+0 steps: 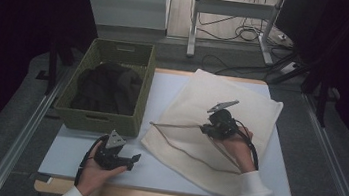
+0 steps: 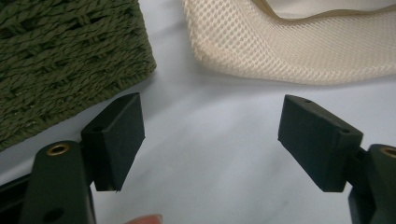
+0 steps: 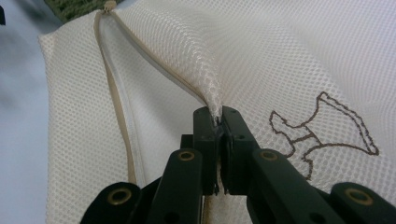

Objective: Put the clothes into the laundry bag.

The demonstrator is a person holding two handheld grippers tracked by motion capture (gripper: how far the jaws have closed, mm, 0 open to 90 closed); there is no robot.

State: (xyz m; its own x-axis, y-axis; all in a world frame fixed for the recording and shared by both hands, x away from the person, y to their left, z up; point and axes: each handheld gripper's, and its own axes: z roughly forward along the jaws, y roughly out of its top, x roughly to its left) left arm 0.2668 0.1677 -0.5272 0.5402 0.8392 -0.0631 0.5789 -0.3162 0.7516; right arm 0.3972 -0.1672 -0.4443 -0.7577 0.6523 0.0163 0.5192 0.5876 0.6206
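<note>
The white table [image 1: 164, 84] is carrying everything, and the cream mesh laundry bag [image 1: 219, 128] is lying across its right half, reaching from the far edge almost to the near right corner. The green woven basket [image 1: 108, 87] is sitting at the far left corner with a dark garment [image 1: 108, 87] bundled inside; what kind of garment it is cannot be made out.

The right gripper [image 1: 207, 128] is hovering over the middle of the bag with its jaws pressed together on a pinch of the top mesh layer, which is rising in a small peak to the jaw tips. The right gripper view is showing this closely: the fold is caught between the fingertips [image 3: 231, 122], the tan zipper tape [image 3: 116, 102] is running along the bag's open edge towards the basket, and a brown outline drawing [image 3: 322, 135] is printed on the mesh, cut off partly by the jaw arms. In the high view that drawing is too small to read.

The left gripper [image 1: 133, 160] is resting in the person's hand near the front left edge of the table, its jaws standing wide apart with nothing between them. The left gripper view is showing bare tabletop between the pads [image 2: 119, 140], with the basket's corner to one side and the bag's edge beyond, neither one touched. A fingertip is just peeking in at the bottom edge, blurred.
</note>
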